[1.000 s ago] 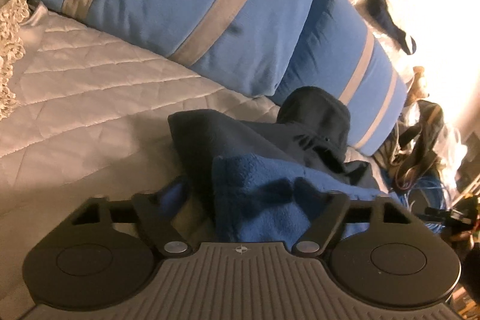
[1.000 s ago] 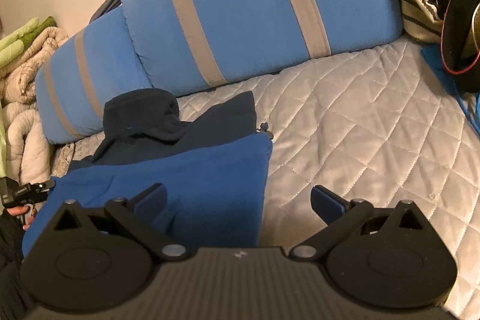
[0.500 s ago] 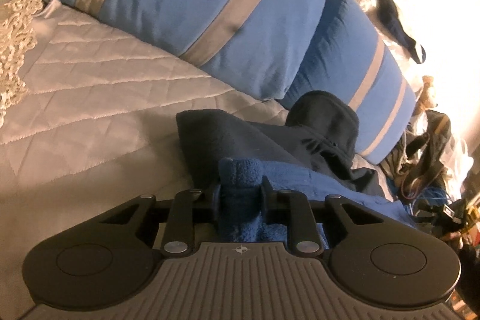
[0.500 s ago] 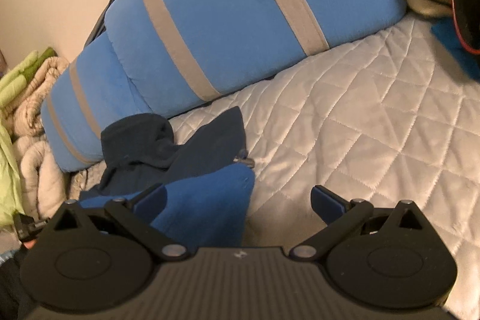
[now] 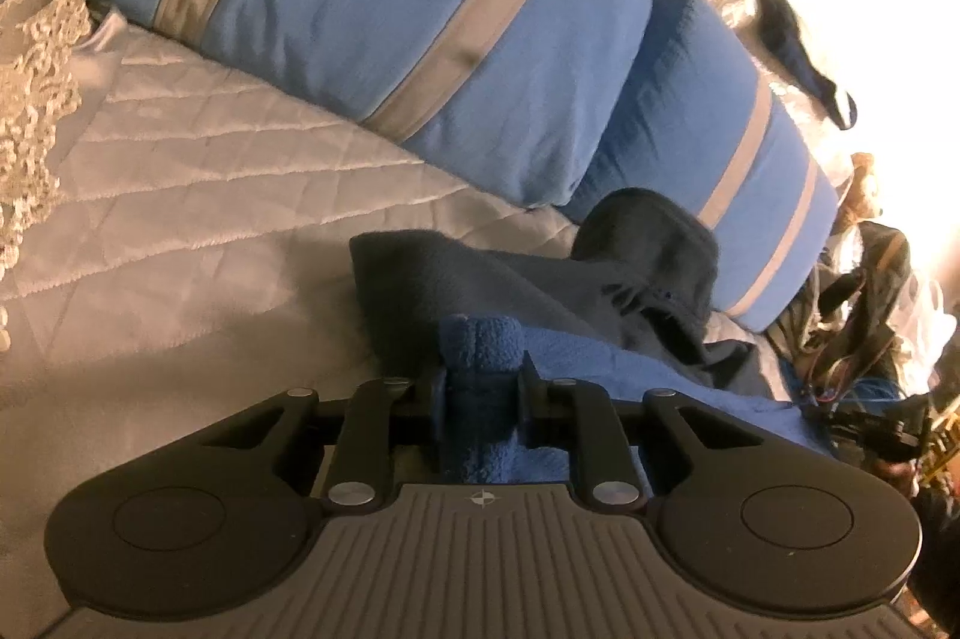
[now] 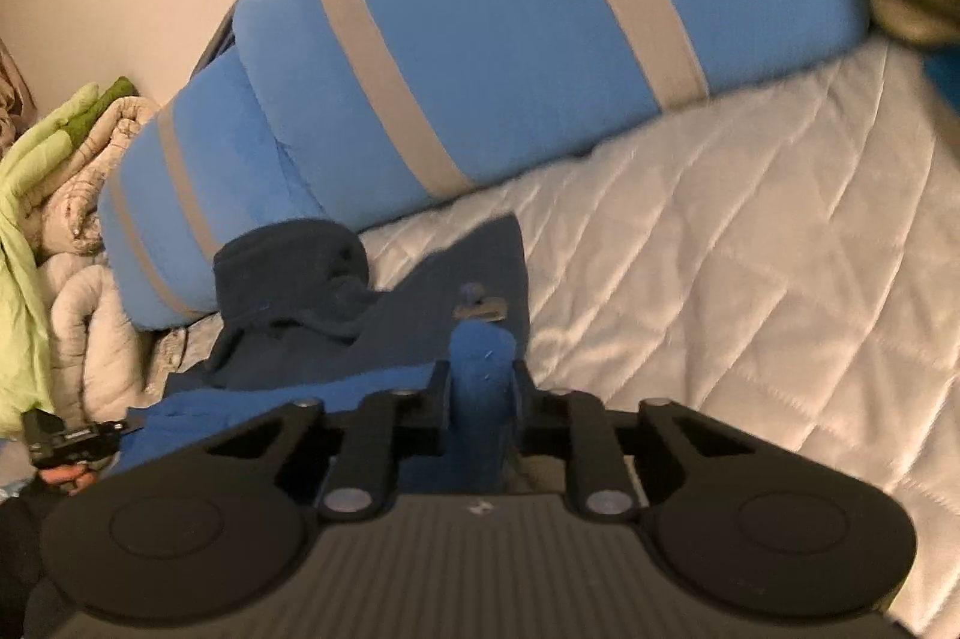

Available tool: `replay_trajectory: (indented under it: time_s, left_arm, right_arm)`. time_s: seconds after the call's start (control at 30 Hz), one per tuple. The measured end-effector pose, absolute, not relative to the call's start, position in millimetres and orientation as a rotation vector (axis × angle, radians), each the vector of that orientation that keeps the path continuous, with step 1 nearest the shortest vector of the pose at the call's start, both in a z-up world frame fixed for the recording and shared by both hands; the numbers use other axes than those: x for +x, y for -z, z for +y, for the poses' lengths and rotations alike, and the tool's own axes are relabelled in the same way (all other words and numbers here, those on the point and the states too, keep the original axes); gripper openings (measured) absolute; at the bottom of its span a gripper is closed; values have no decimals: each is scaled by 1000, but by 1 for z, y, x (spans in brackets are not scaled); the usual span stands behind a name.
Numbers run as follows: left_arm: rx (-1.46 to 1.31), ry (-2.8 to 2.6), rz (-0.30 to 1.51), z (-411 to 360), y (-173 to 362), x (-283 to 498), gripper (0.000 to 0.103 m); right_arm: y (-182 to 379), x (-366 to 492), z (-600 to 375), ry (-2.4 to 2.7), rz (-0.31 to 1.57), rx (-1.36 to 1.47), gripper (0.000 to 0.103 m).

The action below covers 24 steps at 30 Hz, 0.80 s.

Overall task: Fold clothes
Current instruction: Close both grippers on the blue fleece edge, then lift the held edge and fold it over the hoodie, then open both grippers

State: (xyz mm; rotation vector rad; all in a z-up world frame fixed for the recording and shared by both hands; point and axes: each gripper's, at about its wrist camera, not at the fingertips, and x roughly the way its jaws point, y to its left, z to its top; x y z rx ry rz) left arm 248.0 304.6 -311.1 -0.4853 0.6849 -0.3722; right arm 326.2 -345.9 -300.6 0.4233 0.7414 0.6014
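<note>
Left gripper [image 5: 480,387]: fingers closed tight on a bunched corner of the bright blue fleece garment [image 5: 630,369], fabric pinched into a vertical fold between the pads. Right gripper [image 6: 480,390]: likewise clamped on another bunched corner of the same blue fleece [image 6: 258,399] (fold stands up above the fingertips). The garment lies on the pale quilted bedspread [image 5: 210,195], spread across the near part of the bed between the two grippers.

A dark navy hooded fleece top [image 5: 510,279] lies just beyond the blue one, partly under it; its hood [image 6: 288,261] rests against the far pillows. A small metal zipper pull [image 6: 477,309] shows on the navy fabric, just beyond the right gripper's fold.

Two blue pillows with grey stripes [image 6: 540,27] lean along the far side of the bed. Right-wrist view is motion-blurred at the upper right. Green and beige bedding [image 6: 54,159] is piled at far left of that view.
</note>
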Motion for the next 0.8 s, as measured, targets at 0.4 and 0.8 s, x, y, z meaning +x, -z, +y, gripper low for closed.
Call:
replay_trajectory:
  time_s: [0.4,0.8]
  left_arm:
    - [-373,378,545,295,249,246,19]
    - [-252,316,453,280,218,261,19]
  right_arm:
    - [231,307,-334,-562,552,270,12]
    - [198,323,-305,-474,448,134,11]
